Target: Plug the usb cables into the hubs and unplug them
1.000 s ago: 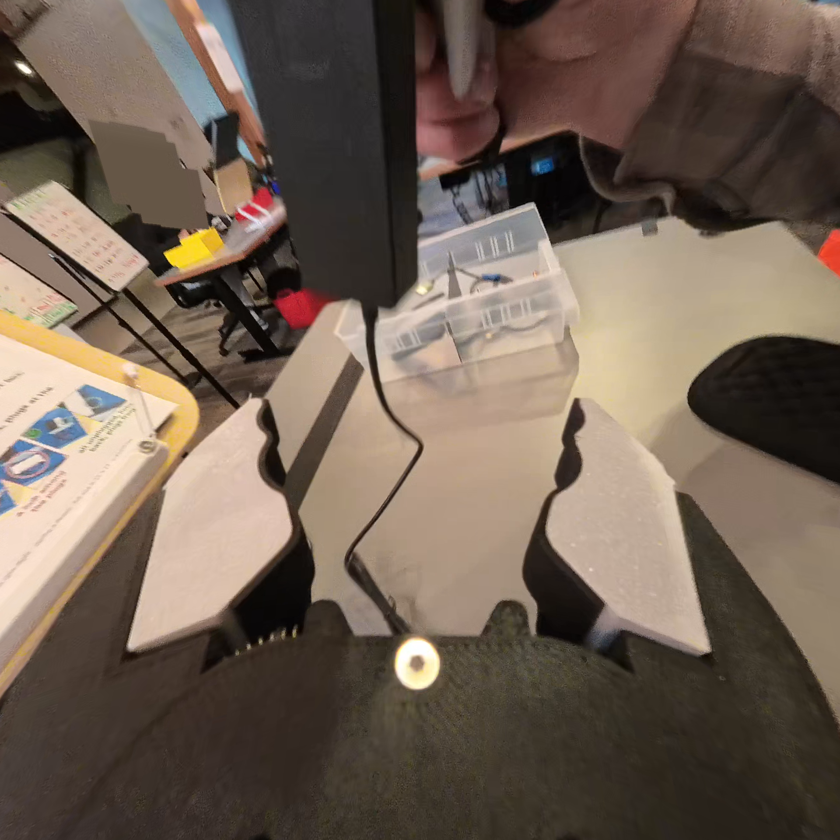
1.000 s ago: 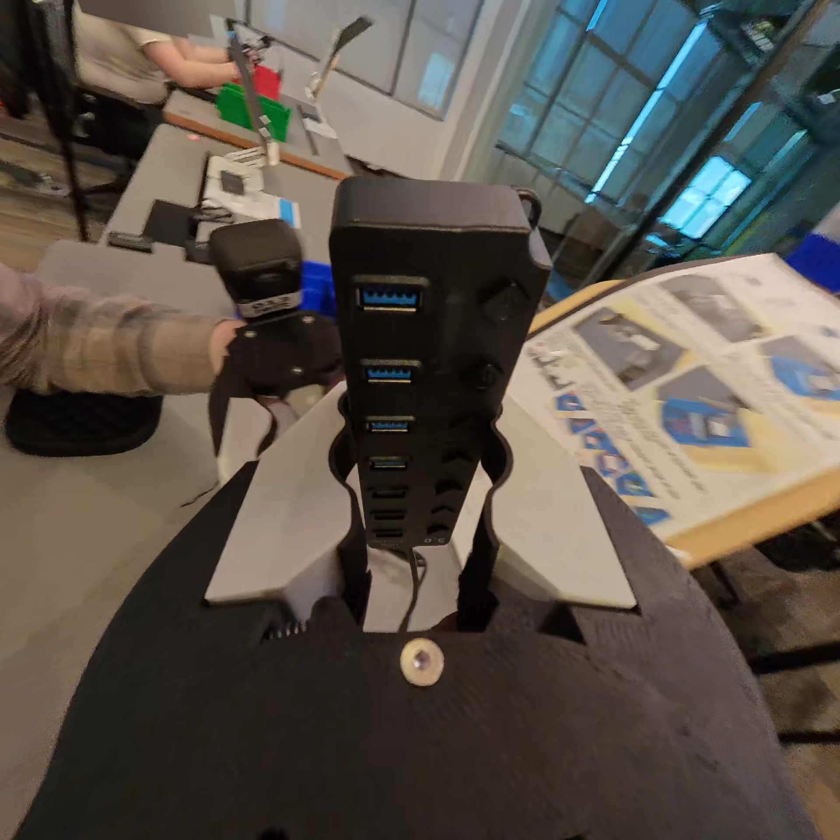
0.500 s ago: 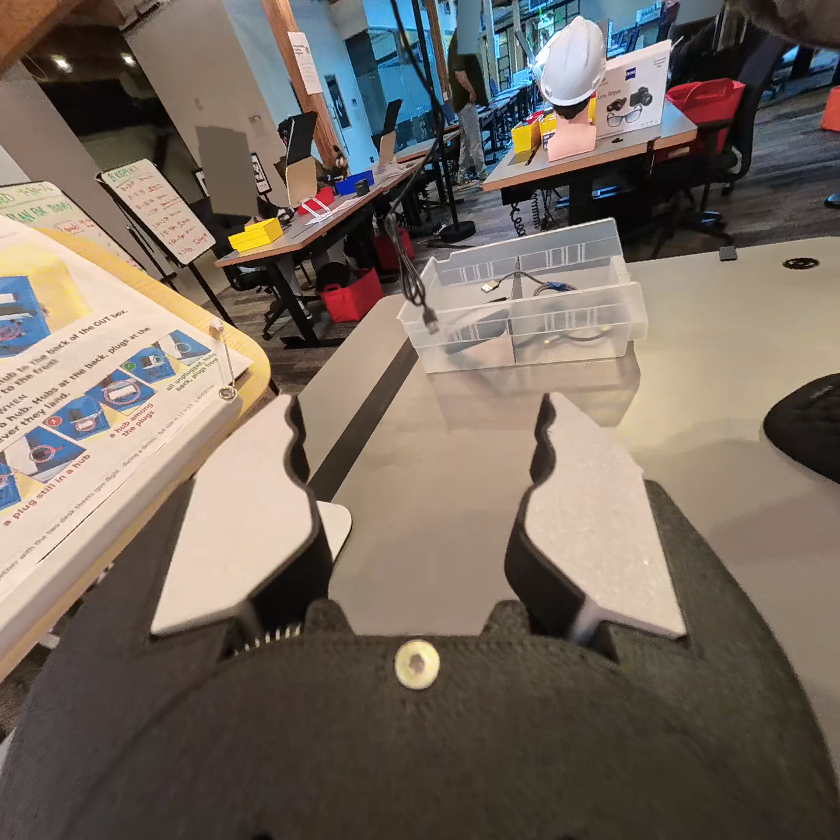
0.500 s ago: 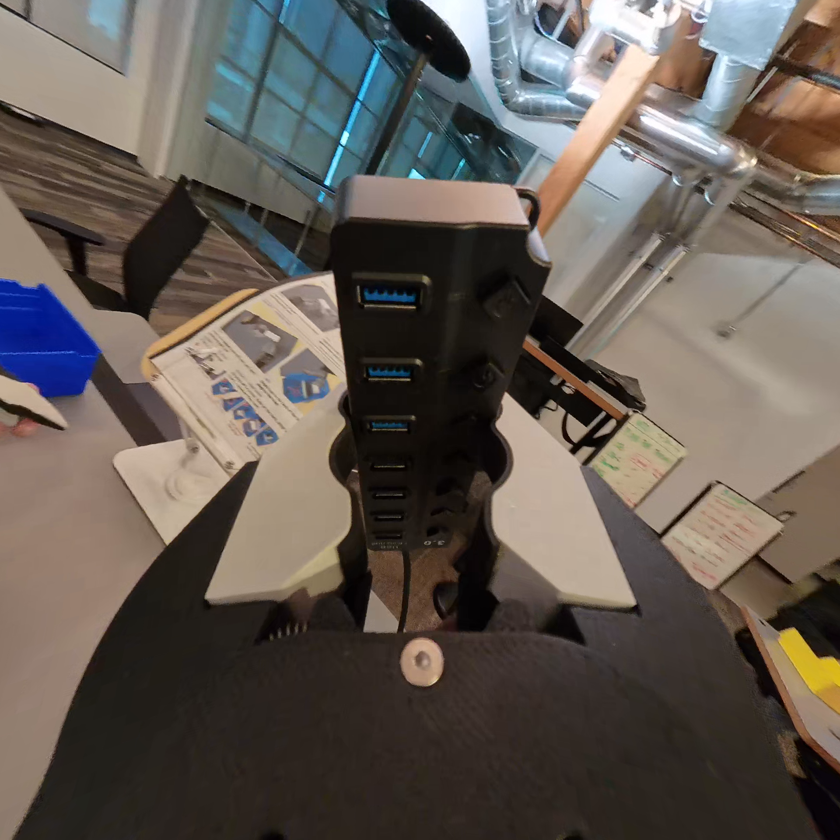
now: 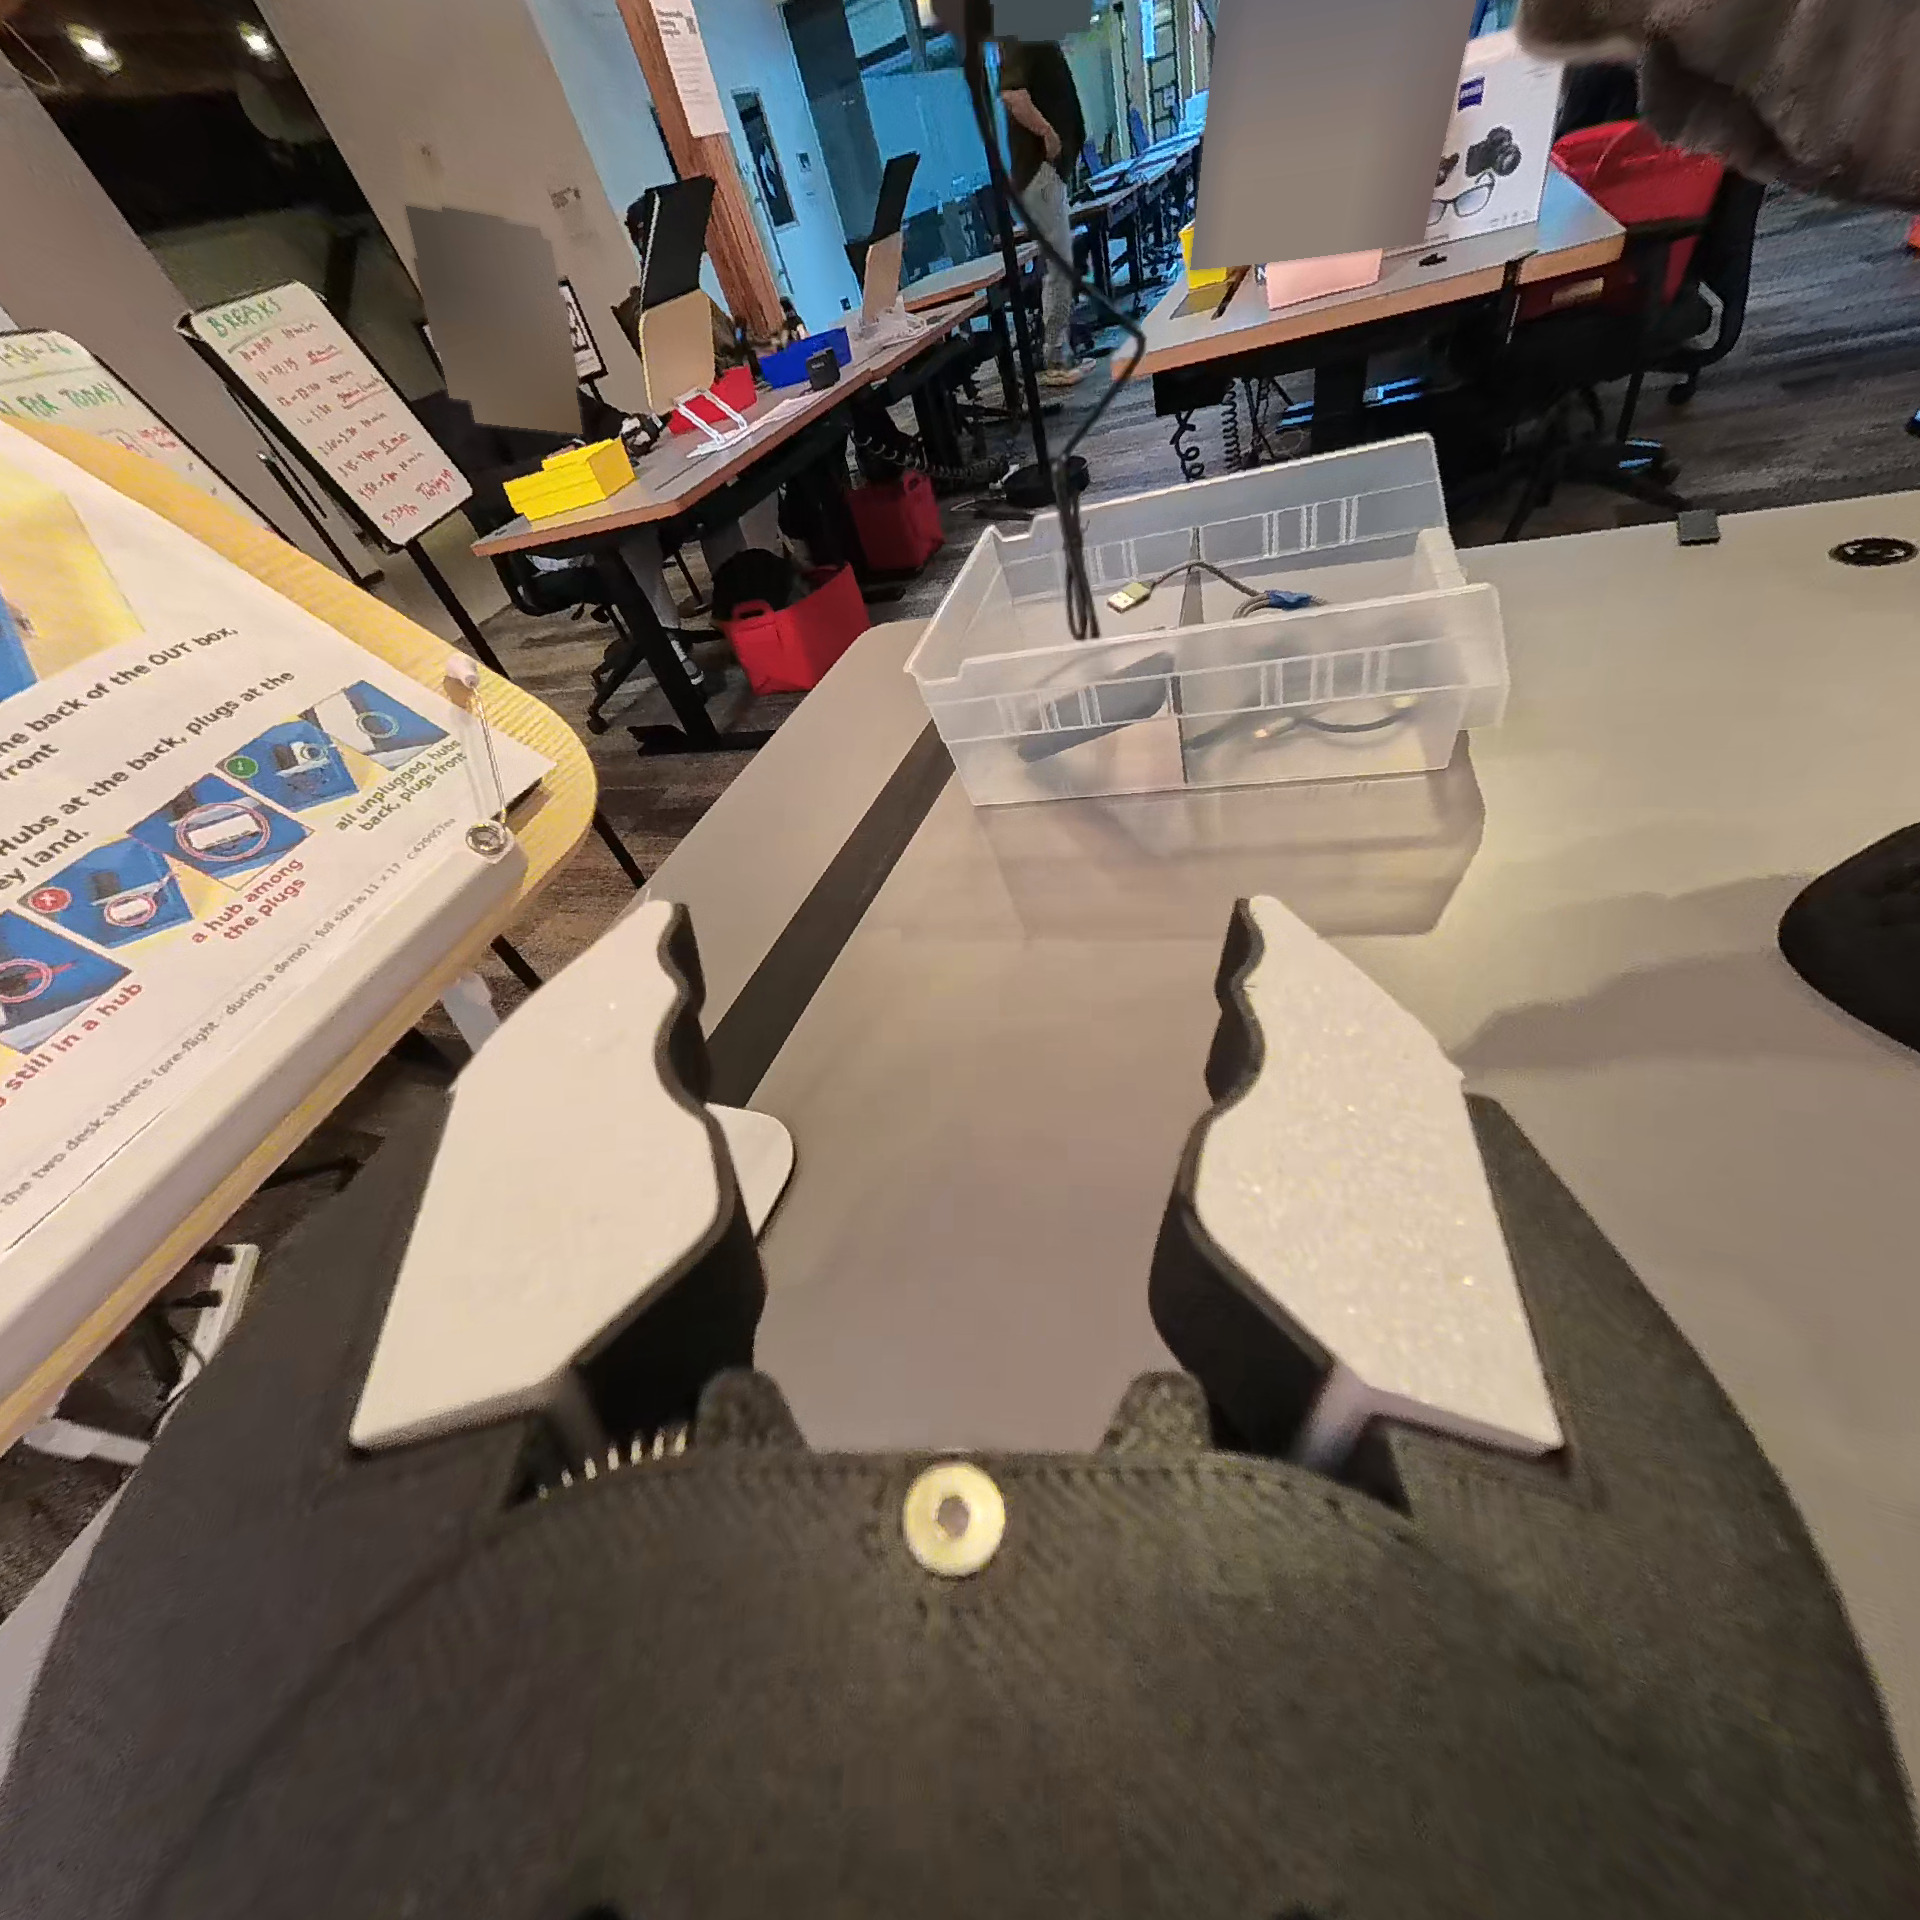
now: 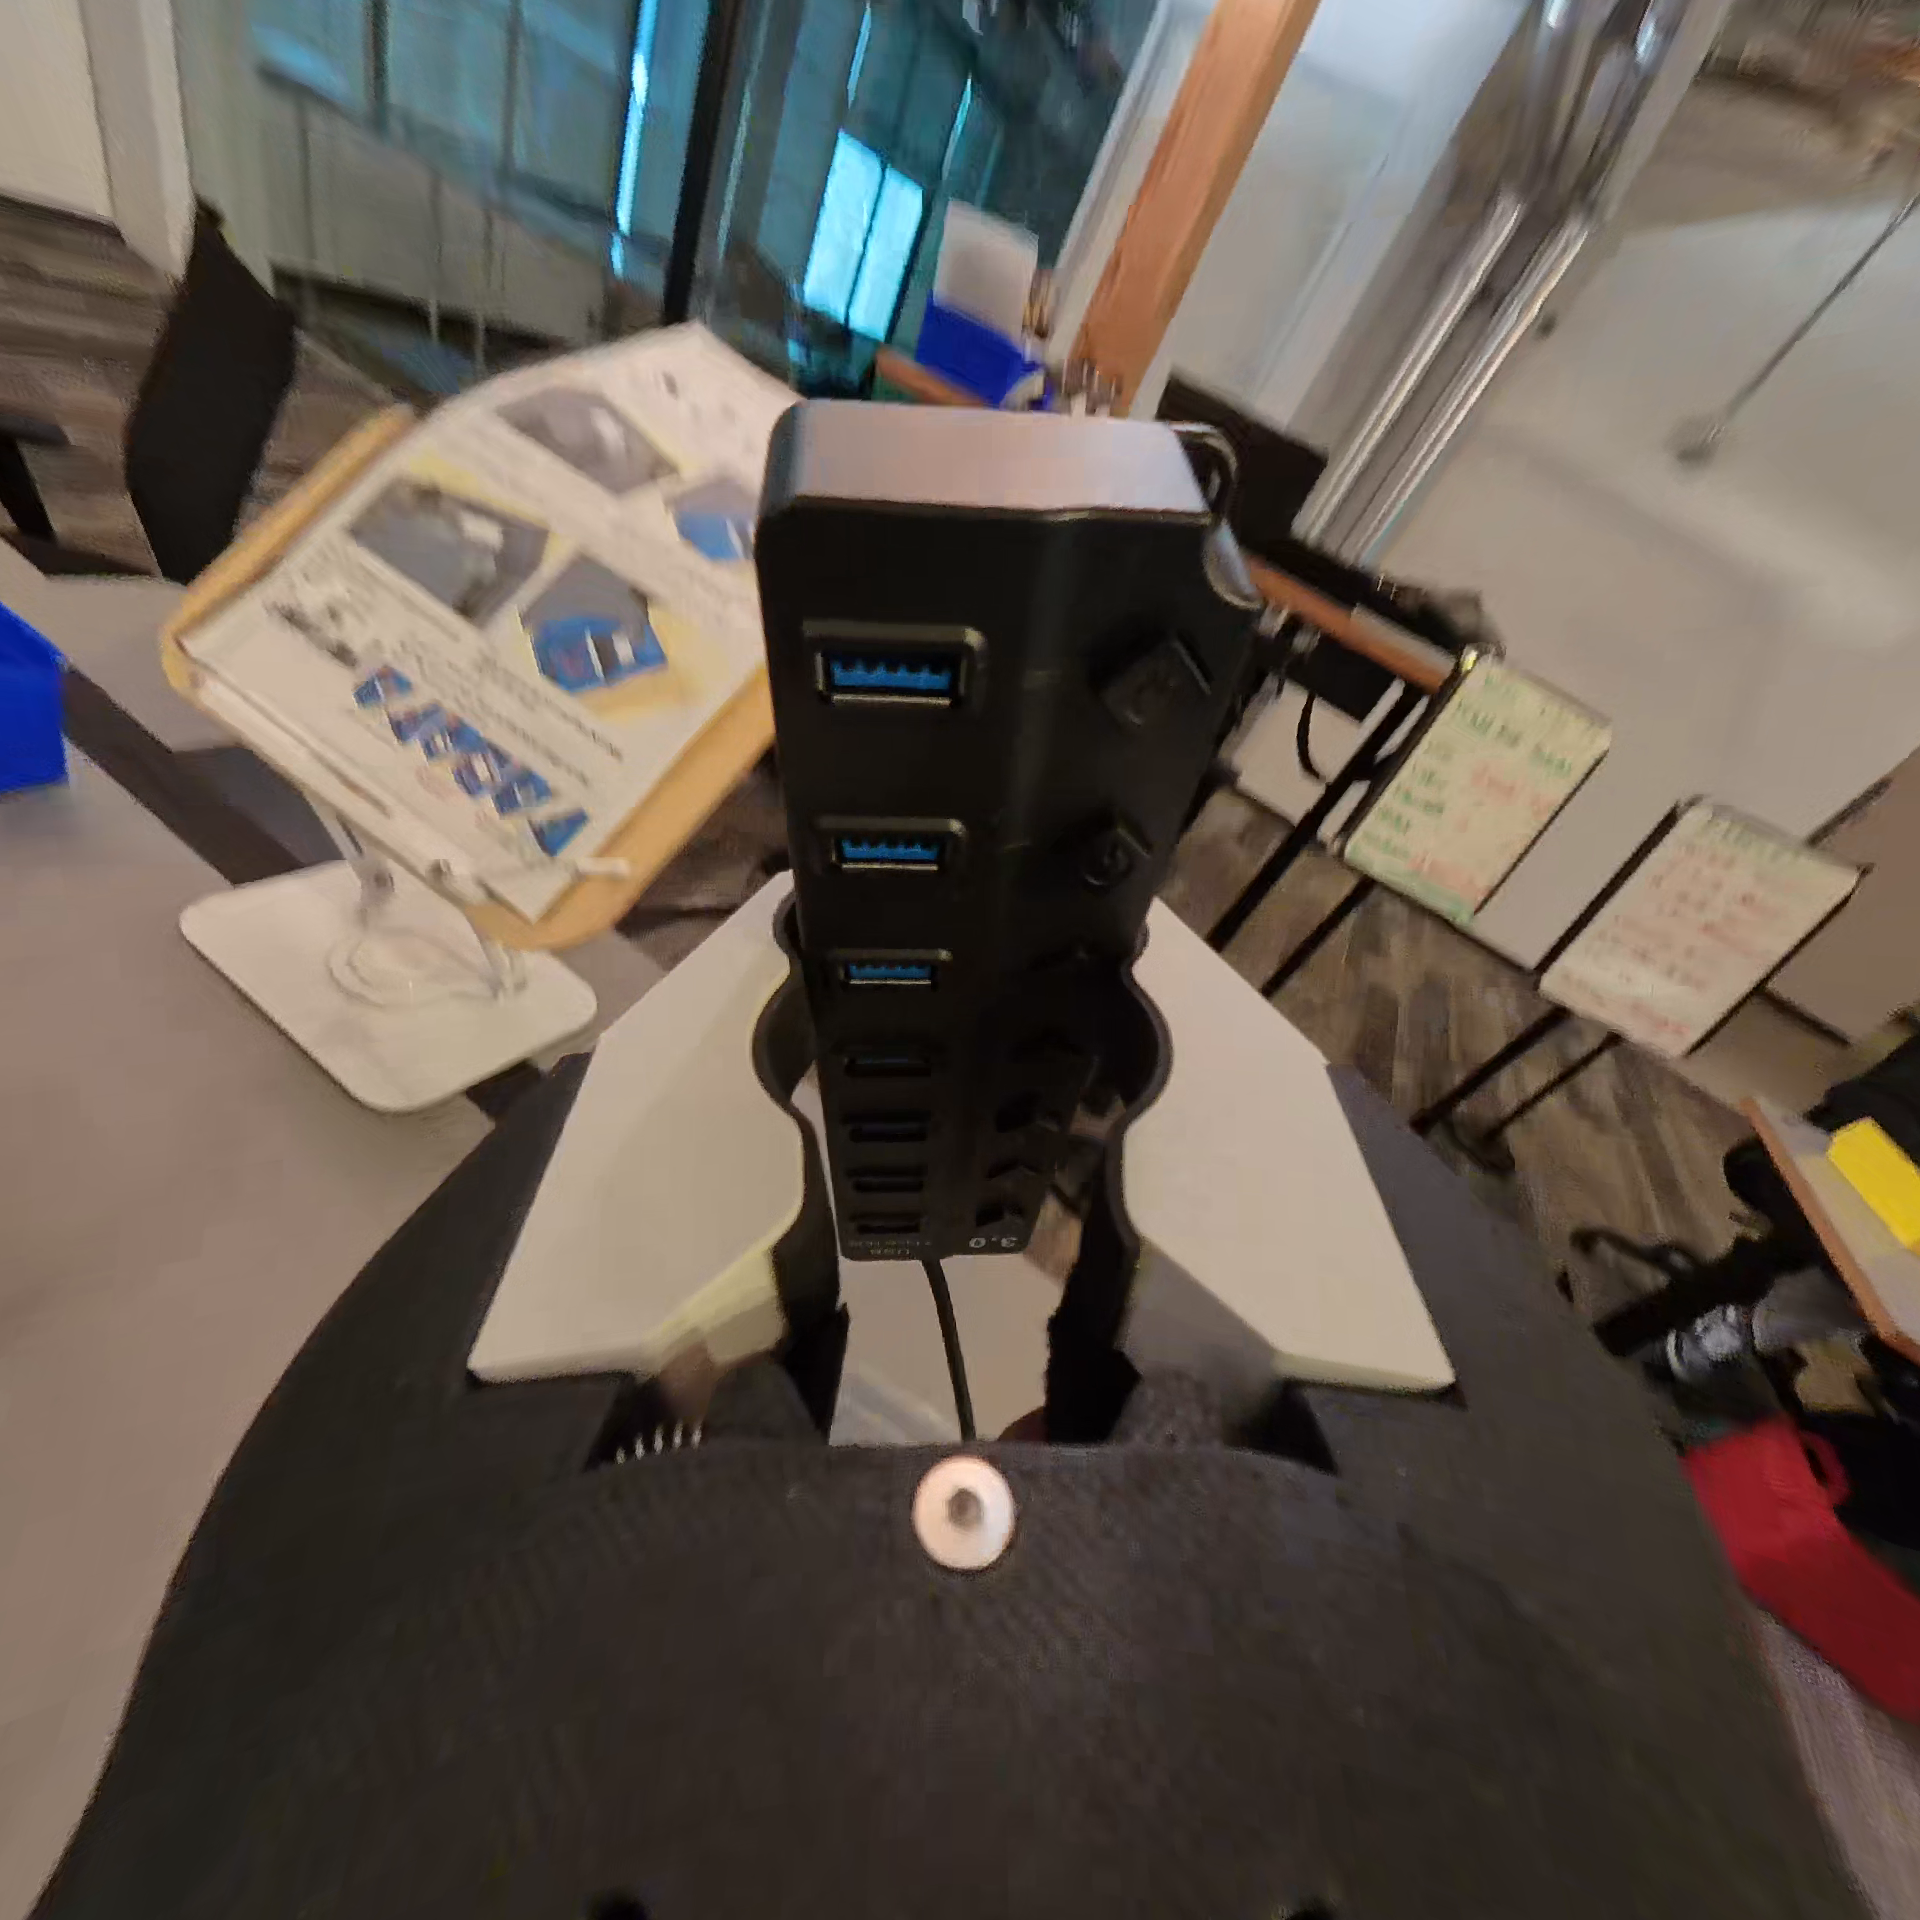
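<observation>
Between the fingers of the right gripper (image 6: 961, 1039) a black USB hub (image 6: 997, 790) is clamped upright above the table (image 6: 156, 1195). The left gripper (image 5: 956, 997) is held apart, empty, facing a clear bin (image 5: 1455, 623) of cables (image 5: 1247, 597).

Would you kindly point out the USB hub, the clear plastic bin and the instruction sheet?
USB hub (image 6: 987, 790): right wrist view, front face.
Clear plastic bin (image 5: 1340, 717): left wrist view, front wall.
Instruction sheet (image 5: 156, 831): left wrist view, printed page.
</observation>
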A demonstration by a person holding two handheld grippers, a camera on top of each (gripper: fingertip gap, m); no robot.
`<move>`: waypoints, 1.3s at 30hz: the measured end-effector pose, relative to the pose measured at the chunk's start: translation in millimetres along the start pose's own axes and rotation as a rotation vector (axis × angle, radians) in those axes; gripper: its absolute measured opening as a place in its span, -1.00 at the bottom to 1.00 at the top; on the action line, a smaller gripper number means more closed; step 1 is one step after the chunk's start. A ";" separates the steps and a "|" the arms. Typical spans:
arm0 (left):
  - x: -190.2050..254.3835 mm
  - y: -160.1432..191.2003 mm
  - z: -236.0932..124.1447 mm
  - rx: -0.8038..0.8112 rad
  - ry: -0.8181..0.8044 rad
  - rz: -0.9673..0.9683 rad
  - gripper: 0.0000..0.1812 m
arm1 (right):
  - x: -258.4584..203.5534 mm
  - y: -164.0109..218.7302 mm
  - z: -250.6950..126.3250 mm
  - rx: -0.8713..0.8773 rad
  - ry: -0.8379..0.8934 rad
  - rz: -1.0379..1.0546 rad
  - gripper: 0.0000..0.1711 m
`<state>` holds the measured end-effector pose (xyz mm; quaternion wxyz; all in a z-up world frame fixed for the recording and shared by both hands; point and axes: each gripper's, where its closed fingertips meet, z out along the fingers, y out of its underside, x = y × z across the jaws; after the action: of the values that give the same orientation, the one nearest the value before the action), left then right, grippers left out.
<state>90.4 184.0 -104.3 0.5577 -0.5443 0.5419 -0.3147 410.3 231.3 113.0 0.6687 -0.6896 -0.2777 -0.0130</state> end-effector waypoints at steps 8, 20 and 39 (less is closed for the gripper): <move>5.2 11.0 5.2 -0.036 0.018 0.007 0.01 | -40.0 139.3 52.0 -0.127 -0.189 0.308 -0.40; 3.0 40.6 14.1 -0.129 0.024 0.011 0.00 | -69.6 282.5 90.6 -0.602 -0.245 0.282 -0.39; 1.3 44.0 10.4 -0.174 0.016 0.044 0.01 | 10.0 337.2 28.3 -0.802 0.230 0.513 0.04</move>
<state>90.1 194.7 -148.2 0.5106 -0.5761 0.5837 -0.2583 543.7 277.6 -194.6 0.3583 -0.9331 0.0037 -0.0296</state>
